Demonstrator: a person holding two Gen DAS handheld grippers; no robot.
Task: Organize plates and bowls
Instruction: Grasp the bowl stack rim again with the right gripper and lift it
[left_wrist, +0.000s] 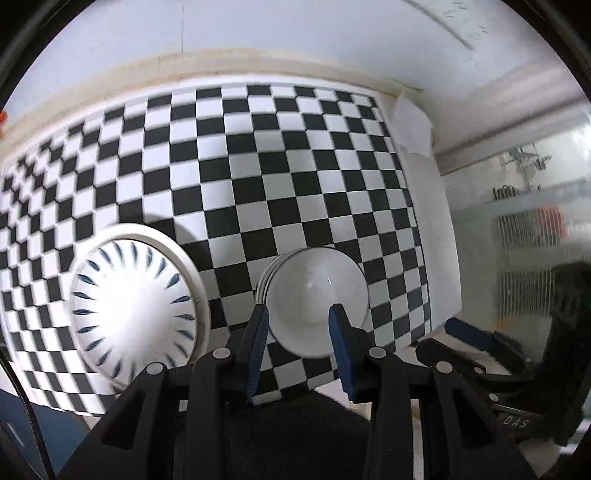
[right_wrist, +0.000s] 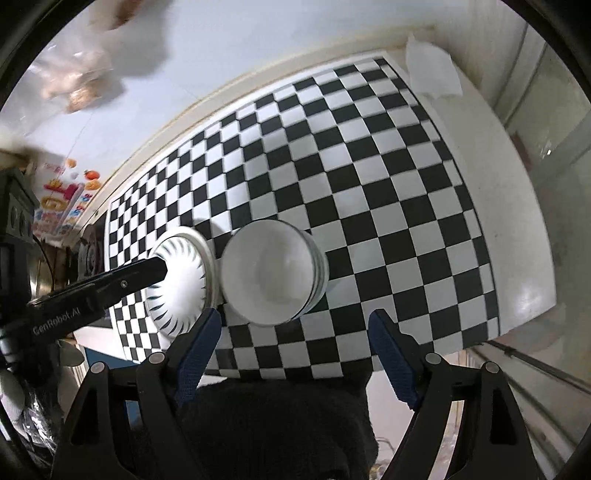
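- Fingers (right_wrist: 210, 332) on your right gripper (right_wrist: 295, 339) are spread wide and empty; your left gripper (left_wrist: 299, 332) is parted too, holding nothing.
- Just beyond them sits the stack of white bowls (right_wrist: 271, 273), nested to save space on the checkered table (right_wrist: 369, 184).
- Beside that stack, the patterned bowl (left_wrist: 133, 306) rests in a plate (left_wrist: 192, 266).

Bowl stack (right_wrist: 271, 275) and plates (right_wrist: 181, 282) sit just beside each other; checkered cloth (right_wrist: 369, 184) behind lies bare
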